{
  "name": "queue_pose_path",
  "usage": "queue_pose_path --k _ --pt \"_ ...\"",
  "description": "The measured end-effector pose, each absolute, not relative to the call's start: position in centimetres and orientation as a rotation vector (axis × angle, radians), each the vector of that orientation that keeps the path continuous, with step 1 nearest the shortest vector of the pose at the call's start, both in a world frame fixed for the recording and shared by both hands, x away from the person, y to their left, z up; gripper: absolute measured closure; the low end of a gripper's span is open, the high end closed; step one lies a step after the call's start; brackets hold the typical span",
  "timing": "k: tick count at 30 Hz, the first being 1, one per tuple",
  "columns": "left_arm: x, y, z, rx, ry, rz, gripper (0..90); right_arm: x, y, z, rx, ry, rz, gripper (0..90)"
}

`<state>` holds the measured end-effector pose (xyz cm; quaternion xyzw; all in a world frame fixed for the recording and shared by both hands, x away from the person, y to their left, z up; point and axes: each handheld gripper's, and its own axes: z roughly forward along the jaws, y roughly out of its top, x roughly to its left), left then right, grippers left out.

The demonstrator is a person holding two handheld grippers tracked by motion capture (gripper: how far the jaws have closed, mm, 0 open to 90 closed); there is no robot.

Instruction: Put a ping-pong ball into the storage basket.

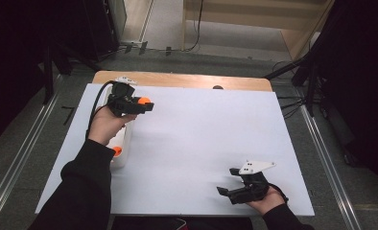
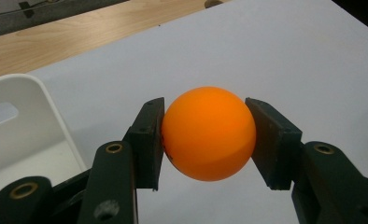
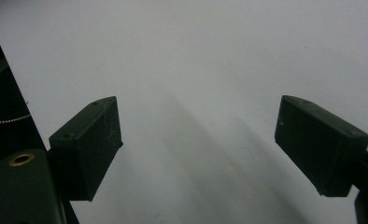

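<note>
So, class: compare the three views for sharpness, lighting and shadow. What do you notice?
Left gripper view: the orange ball is sharp and evenly lit, shaded underneath. Right gripper view: dim and soft, with faint shadow streaks on the white table. High view: bright tabletop, very dark room corners.

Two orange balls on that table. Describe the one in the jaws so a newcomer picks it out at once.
Start at the white table sheet and go to its far left corner, where the white plastic tray lies along the left edge. Just past the tray's far end, the left gripper is shut on the small smooth orange ball. The other orange ball sits in the tray, ungripped.
</note>
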<state>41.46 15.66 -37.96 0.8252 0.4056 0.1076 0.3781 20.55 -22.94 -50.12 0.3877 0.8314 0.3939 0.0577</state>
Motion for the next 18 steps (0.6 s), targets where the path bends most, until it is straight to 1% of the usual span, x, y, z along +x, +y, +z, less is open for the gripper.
queue_pose_path --k 5,10,18 --pt "41.6 16.1 -38.0 2.093 1.057 0.291 50.1 20.6 -22.9 -50.1 1.174 2.523 1.194 13.4" --pt "41.7 16.3 -38.1 2.095 1.084 0.341 50.1 20.6 -22.9 -50.1 1.174 2.522 1.195 13.4" --pt "41.9 16.9 -38.2 2.074 1.104 0.356 50.1 20.5 -22.9 -50.1 1.173 2.523 1.194 13.4"
